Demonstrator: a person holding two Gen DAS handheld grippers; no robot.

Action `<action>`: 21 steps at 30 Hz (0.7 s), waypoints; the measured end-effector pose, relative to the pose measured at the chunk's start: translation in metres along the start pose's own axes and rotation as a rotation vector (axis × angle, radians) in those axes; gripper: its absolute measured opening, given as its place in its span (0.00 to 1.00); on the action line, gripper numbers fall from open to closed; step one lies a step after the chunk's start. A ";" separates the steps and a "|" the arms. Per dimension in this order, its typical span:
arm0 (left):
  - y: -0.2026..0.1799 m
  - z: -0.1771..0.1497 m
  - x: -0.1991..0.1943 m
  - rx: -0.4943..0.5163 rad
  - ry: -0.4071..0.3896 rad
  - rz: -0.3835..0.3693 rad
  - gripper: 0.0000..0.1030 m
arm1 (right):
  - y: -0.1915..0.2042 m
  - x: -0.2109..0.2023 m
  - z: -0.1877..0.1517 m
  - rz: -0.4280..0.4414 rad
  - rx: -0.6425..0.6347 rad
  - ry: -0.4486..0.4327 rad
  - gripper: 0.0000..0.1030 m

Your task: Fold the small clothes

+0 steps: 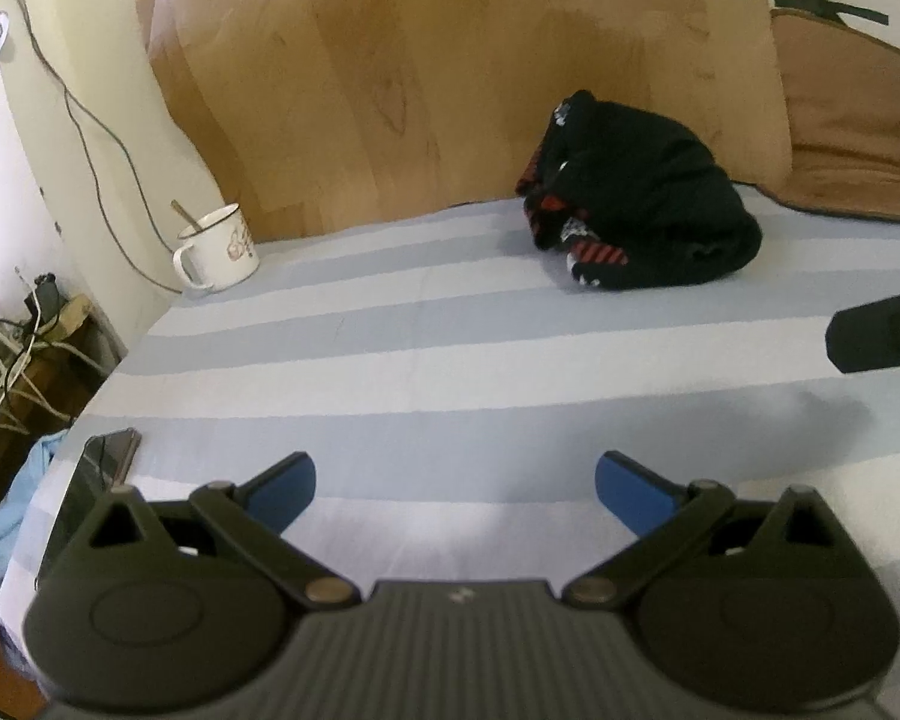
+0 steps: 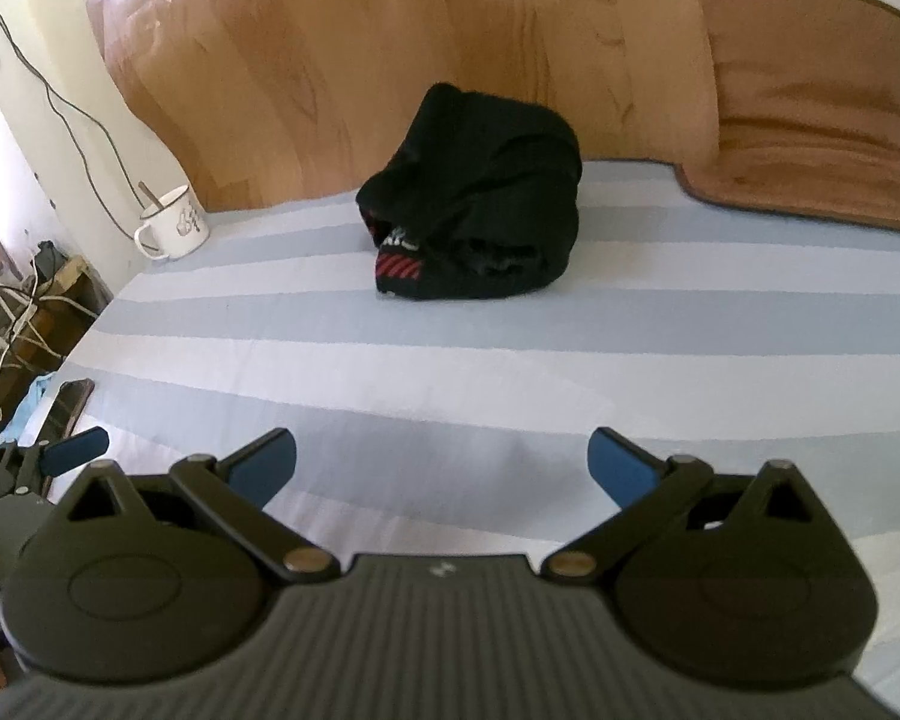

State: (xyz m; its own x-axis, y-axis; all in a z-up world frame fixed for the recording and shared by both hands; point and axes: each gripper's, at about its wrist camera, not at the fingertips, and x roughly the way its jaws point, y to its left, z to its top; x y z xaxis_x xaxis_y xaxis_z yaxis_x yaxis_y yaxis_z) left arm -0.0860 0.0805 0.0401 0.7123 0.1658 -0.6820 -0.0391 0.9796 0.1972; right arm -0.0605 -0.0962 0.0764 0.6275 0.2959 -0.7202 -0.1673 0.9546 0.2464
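Both the left gripper (image 1: pixel 455 489) and right gripper (image 2: pixel 442 465) spread their fingers wide, empty, above the striped sheet (image 2: pixel 390 360).

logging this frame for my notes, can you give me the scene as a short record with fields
surface: blue and white striped sheet on a bed
garment: black clothing with red striped trim, crumpled in a heap at the far side, against the wooden headboard
left gripper: open, empty, over the near sheet
right gripper: open, empty, well short of the heap
mug: white, far left corner, something standing in it
phone: near left edge
brown mat: far right
folding: not yet begun
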 end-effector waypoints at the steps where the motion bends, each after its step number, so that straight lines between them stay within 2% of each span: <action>1: 0.001 -0.001 0.001 -0.003 0.003 0.002 1.00 | 0.001 0.001 0.000 0.001 -0.001 0.006 1.00; 21: 0.011 -0.009 0.009 -0.009 0.023 0.003 1.00 | 0.013 0.012 0.001 0.008 -0.017 0.032 1.00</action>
State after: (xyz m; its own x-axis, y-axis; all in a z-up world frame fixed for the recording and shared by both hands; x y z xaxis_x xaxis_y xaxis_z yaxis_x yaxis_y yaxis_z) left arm -0.0869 0.0939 0.0300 0.6956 0.1709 -0.6978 -0.0471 0.9801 0.1931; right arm -0.0541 -0.0801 0.0714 0.6013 0.3046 -0.7387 -0.1855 0.9524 0.2418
